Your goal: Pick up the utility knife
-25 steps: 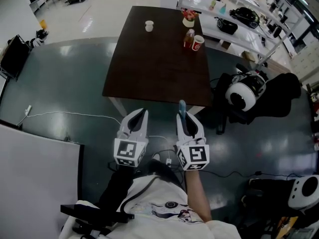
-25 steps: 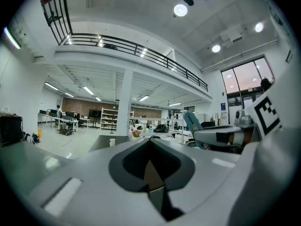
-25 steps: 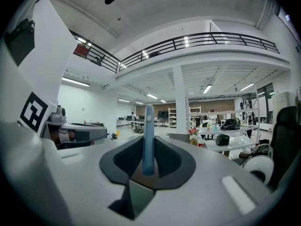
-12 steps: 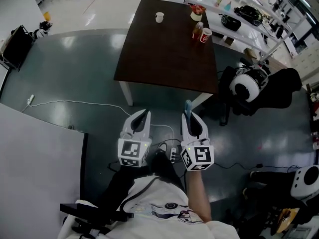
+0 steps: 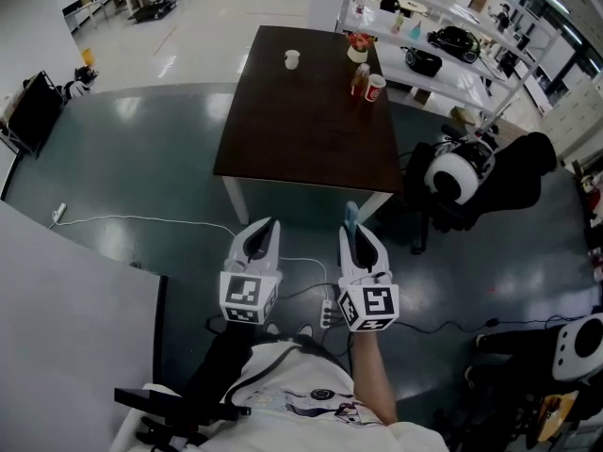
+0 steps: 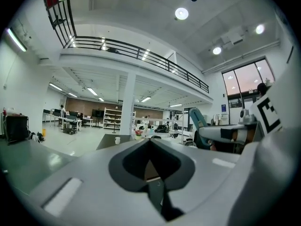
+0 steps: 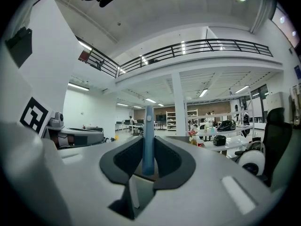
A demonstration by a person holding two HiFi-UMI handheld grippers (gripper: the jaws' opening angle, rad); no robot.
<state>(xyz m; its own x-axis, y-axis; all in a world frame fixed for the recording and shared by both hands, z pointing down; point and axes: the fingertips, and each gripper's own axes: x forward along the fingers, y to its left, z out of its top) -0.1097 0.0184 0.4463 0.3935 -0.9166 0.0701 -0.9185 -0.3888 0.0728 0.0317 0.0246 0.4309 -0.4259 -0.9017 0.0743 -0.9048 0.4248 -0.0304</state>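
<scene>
The slim blue utility knife (image 7: 148,140) stands upright between the jaws of the right gripper (image 5: 358,243), which pinch its lower end so that the rest of the handle rises above the tips. From the head view only its blue end (image 5: 350,217) shows past the gripper's nose. It is off every surface and is carried level in front of the person. The left gripper (image 5: 259,241) rides just beside it, also level, with its jaws pressed together on nothing. What has changed over the last second is the distance to the dark brown rectangular table (image 5: 301,130). A second ago both gripper noses overlapped its near edge. Now a strip of dark grey-green floor (image 5: 141,158), with a white cable (image 5: 141,220) trailing across it, lies between the grippers and that edge. The small white cup (image 5: 292,59) and the red paper cup (image 5: 375,87) at the table's far end have not shifted on the tabletop, so it seems the person has stepped back, not the table. The knife has kept its upright place in the jaws throughout. Judged from this, the pick-up itself is done. The grip looks secure, though it holds only one end, so a jolt could tip the knife.
</scene>
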